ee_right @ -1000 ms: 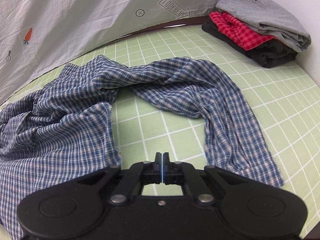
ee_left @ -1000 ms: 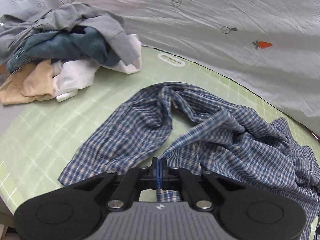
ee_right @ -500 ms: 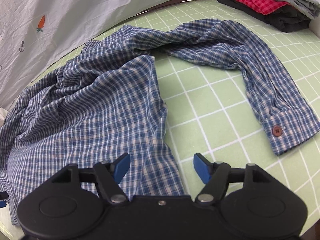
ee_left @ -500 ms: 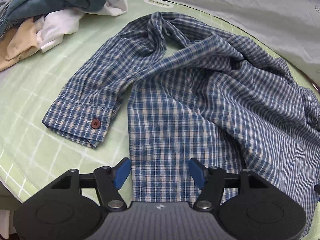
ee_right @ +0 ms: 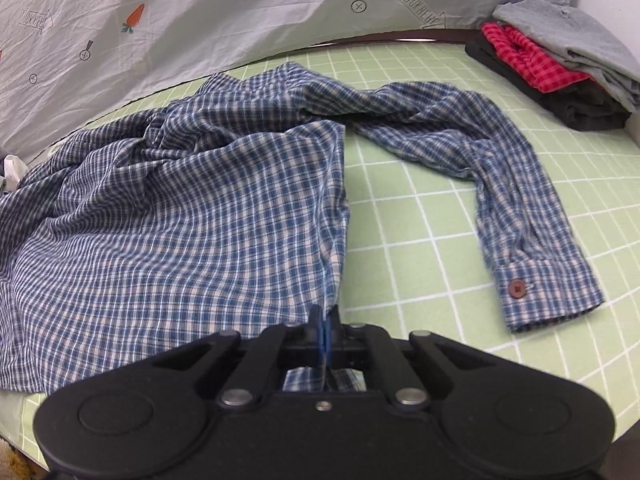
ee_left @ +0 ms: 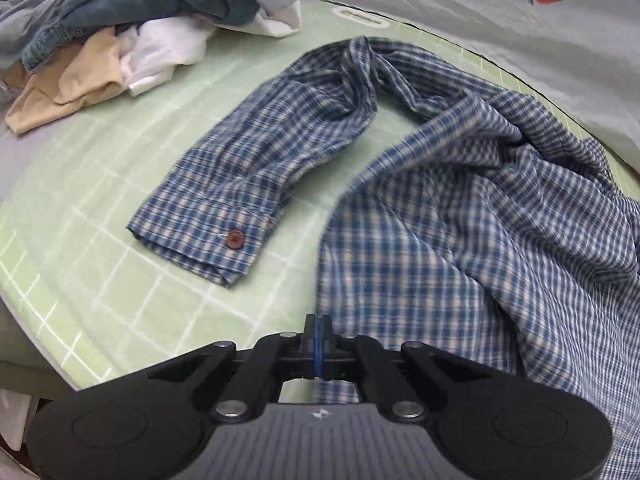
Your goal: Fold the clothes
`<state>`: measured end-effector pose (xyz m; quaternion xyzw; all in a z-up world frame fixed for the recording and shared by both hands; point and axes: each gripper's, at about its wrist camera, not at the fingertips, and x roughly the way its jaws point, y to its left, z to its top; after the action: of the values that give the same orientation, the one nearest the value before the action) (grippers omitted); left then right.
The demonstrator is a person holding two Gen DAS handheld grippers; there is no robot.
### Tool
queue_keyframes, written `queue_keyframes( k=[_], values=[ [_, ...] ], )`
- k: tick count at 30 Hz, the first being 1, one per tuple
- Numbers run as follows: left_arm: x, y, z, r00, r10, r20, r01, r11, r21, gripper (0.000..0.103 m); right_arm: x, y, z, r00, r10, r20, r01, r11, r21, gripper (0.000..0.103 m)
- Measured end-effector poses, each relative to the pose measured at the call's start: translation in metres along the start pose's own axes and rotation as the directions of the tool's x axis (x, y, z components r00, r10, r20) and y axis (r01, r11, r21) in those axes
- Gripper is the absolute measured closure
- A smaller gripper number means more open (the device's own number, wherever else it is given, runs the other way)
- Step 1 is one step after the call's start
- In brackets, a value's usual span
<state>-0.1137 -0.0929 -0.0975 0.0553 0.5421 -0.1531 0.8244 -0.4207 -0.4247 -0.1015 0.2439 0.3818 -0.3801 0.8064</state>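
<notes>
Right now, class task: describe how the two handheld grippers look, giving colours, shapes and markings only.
The left gripper has a matte black linkage with two rounded lobes, silver pivot pins, thin blue pads, and a ribbed grey centre plate bearing a small white mark. The right gripper has the same black lobed shape, silver pins and blue pads, but its centre is plain black with one small screw. No cables, hands or sleeves show.
</notes>
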Motion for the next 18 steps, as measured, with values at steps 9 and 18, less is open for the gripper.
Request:
queue_keyframes(
  k=[9, 18],
  values=[
    [0.004, -0.007, -0.007, 0.994, -0.101, -0.046, 0.102, 0.995, 0.016, 0.071, 0.011, -0.021, 0.004, 0.999, -0.010, -0.046, 0.014, 0.996, 0.084, 0.102],
    [0.008, -0.024, -0.002, 0.984, -0.179, 0.002, 0.179, 0.983, 0.029, 0.030, 0.011, -0.011, 0.003, 0.999, -0.016, -0.052, 0.019, 0.999, 0.048, 0.100]
  ],
)
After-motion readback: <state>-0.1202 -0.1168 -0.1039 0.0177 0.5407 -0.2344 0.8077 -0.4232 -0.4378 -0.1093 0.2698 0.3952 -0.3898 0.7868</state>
